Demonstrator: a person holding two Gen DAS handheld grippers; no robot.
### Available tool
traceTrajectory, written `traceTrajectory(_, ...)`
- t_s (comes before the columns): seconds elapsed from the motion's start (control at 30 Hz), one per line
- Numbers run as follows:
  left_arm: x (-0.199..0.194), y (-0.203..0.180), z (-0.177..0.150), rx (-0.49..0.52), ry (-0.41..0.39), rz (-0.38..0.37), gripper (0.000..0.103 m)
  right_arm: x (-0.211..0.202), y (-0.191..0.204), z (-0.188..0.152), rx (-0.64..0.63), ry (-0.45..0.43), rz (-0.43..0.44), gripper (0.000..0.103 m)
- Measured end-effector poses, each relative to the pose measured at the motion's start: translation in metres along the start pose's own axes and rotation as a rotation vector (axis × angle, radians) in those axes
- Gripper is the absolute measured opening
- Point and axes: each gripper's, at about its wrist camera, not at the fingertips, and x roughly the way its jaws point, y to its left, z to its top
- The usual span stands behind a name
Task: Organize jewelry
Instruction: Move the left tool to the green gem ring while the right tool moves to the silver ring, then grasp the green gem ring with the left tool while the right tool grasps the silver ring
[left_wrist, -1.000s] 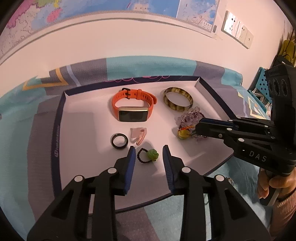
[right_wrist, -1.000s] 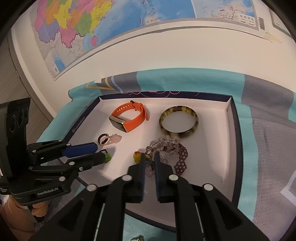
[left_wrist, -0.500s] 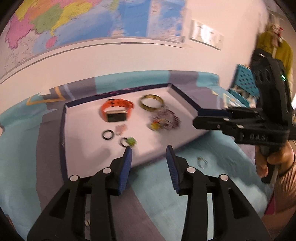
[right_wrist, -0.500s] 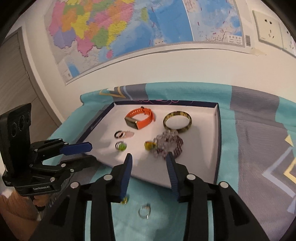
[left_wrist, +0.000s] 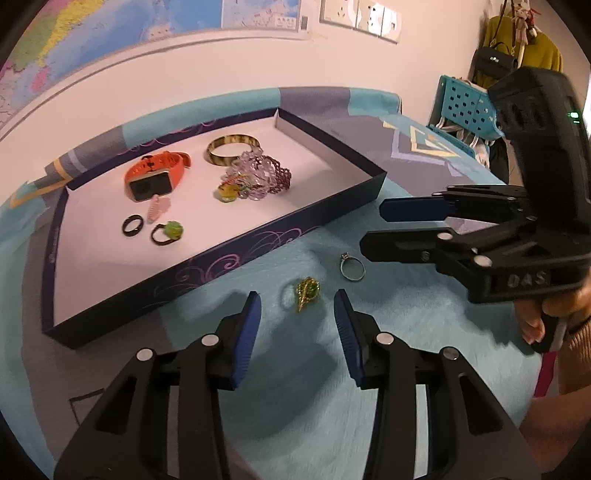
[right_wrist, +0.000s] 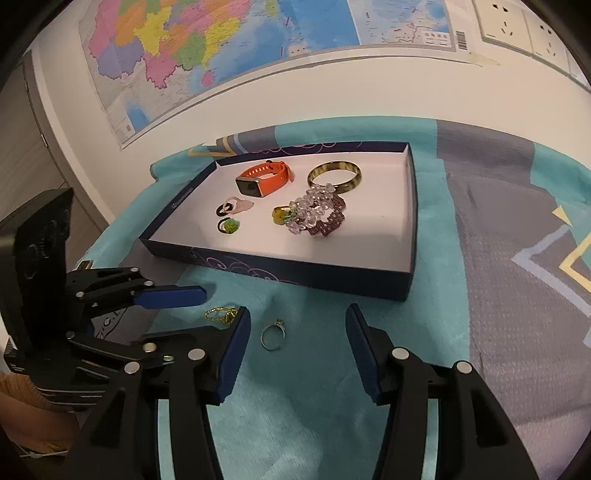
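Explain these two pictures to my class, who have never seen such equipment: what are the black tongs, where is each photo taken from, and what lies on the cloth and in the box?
There is no robot. A person holds one pair of black tongs in each hand, and a wide-angle camera on each pair looks forward along its blue-padded fingers. One picture comes from the left tongs, the other from the right tongs; each also shows the other pair off to one side. Both pairs are open and hold nothing.

On the teal cloth stands a shallow dark box holding an orange watch, a bangle, a beaded bracelet and some small rings. Outside the box, on the cloth, lie a silver ring and a gold and green ornament, each in front of one pair of tongs.
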Motion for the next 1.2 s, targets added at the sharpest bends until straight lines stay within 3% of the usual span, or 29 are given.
traceTrajectory(0.2,0.011,-0.002,0.007,-0.007,0.014,-0.001,0.034,0.003,0.001,-0.004,-0.005,0.01,0.003,0.051)
traceTrajectory(0.27,0.013,-0.003,0.008,-0.005,0.016,0.001,0.022,0.004,0.003,-0.005,-0.009,0.012,0.0,0.051)
traceTrajectory(0.37,0.012,-0.005,0.007,-0.004,0.019,-0.011,0.014,0.005,0.003,-0.007,-0.01,0.014,0.007,0.051)
traceTrajectory(0.73,0.001,0.002,-0.001,-0.061,0.005,-0.014,0.012,0.011,0.022,-0.01,-0.091,0.038,-0.024,0.05)
traceTrajectory(0.93,-0.011,0.016,-0.009,-0.123,-0.007,-0.005,0.012,0.021,0.037,-0.01,-0.159,0.074,-0.059,0.031)
traceTrajectory(1.2,-0.015,0.027,-0.015,-0.161,-0.013,-0.001,0.012,0.024,0.044,-0.01,-0.196,0.079,-0.109,0.016)
